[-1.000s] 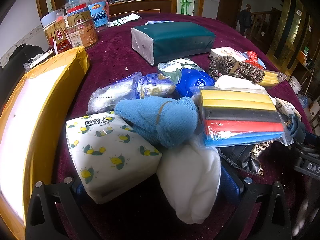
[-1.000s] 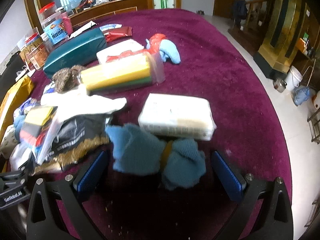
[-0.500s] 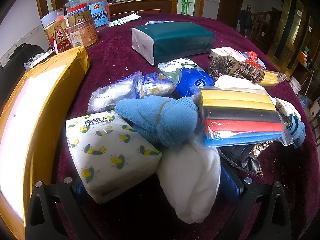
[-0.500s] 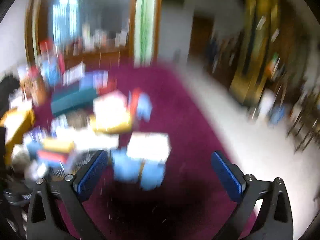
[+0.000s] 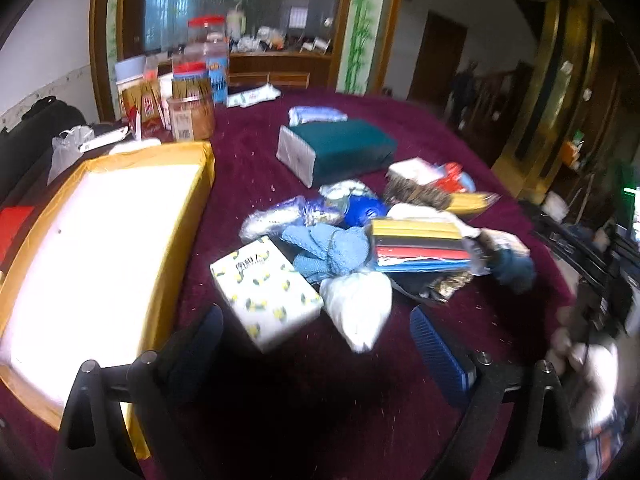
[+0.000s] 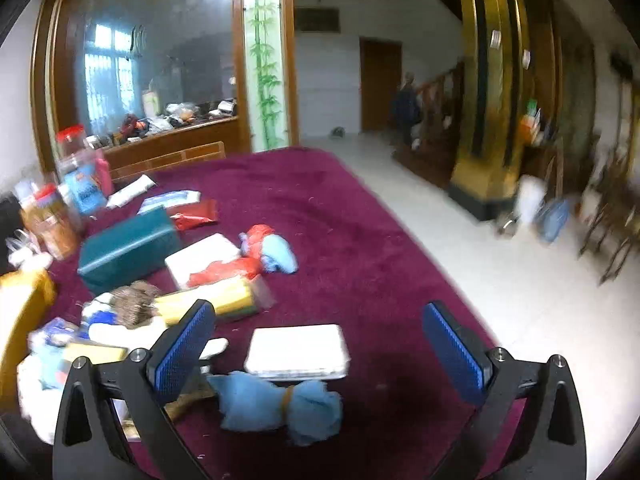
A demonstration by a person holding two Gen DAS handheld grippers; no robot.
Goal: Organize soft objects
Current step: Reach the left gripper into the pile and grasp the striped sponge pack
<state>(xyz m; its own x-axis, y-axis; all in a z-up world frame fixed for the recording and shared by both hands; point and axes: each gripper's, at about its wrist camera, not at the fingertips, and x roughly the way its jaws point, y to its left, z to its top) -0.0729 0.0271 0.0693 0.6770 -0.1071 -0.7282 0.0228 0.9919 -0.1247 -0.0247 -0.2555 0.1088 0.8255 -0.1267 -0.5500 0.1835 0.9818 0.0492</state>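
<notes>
A pile of soft objects lies on the maroon table (image 5: 248, 152). In the left wrist view I see a lemon-print tissue pack (image 5: 266, 292), a white soft bag (image 5: 358, 308), a blue knit cloth (image 5: 330, 250), a pack of coloured sponges (image 5: 420, 248) and a teal tissue pack (image 5: 340, 150). My left gripper (image 5: 316, 346) is open and empty, raised in front of the pile. In the right wrist view a blue cloth bundle (image 6: 280, 406) and a white tissue pack (image 6: 298, 350) lie between the fingers of my right gripper (image 6: 320, 352), which is open, empty and above them.
A yellow box with a white inside (image 5: 92, 256) stands at the left. Jars and snack tins (image 5: 188, 96) stand at the table's back left. The table's right edge drops to a tiled floor (image 6: 500, 280). A gold pillar (image 6: 484, 120) stands beyond.
Both grippers have lifted and pulled back from the objects. The left one no longer has the tissue pack and white bag between its fingers. The right view has tilted upward.
</notes>
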